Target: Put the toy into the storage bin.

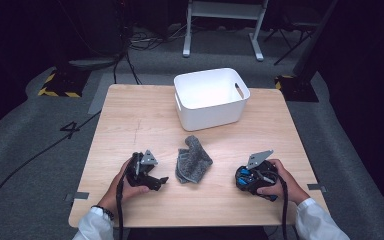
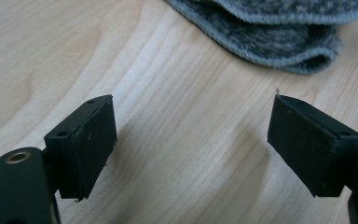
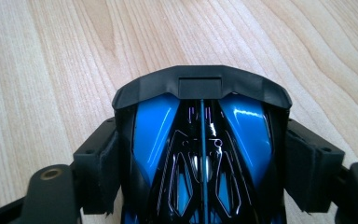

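Left hand-held gripper [image 2: 192,140] gapes wide just short of the grey cloth [image 2: 279,37]; right hand-held gripper [image 3: 200,172] clamps a blue-black toy car [image 3: 200,140].

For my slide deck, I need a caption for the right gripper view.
Right gripper jaws clamp a glossy blue-and-black toy car above the wooden table.

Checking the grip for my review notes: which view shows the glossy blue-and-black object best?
The right gripper view: the glossy blue-and-black object sits close-up between that tool's pads. The high view shows it small, partly hidden by the hand.
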A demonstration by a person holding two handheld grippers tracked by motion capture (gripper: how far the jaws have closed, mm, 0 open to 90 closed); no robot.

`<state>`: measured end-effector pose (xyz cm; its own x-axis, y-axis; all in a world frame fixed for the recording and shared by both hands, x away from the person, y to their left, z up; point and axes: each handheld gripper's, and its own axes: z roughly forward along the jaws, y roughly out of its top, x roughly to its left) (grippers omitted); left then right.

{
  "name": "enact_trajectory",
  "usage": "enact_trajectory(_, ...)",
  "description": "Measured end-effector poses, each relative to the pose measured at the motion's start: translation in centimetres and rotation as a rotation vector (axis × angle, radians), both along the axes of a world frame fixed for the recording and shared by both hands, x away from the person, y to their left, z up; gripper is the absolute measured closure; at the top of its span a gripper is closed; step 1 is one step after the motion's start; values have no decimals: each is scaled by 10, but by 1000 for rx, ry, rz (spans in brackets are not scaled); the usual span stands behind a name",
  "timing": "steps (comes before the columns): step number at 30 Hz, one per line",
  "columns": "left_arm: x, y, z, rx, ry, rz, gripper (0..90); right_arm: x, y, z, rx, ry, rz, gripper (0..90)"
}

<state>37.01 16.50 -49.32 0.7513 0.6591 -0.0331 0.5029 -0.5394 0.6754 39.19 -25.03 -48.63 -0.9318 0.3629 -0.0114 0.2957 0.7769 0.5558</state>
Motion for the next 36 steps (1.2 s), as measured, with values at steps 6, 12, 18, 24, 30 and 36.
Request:
enact_trajectory(6, -1, -6, 20, -71, -75, 32, 173, -3, -4, -1, 9, -6, -15, 232)
enact_trajectory(12, 6, -14, 43, -140, -131, 69, 191, -5, -1, -2, 4, -8, -15, 181)
enact_trajectory(18, 15, -19, 58, -177, -170, 92, 189, -7, 1, -3, 5, -10, -30, 155)
enact_trajectory(24, 30, -23, 70, -211, -187, 116, 186, -8, 1, -4, 11, -10, -44, 149)
enact_trajectory(30, 45, -36, 91, -241, -228, 152, 181, -9, 1, -4, 9, -14, -51, 148)
enact_trajectory(36, 59, -45, 109, -264, -281, 178, 181, -8, 1, -4, 10, -14, -49, 148)
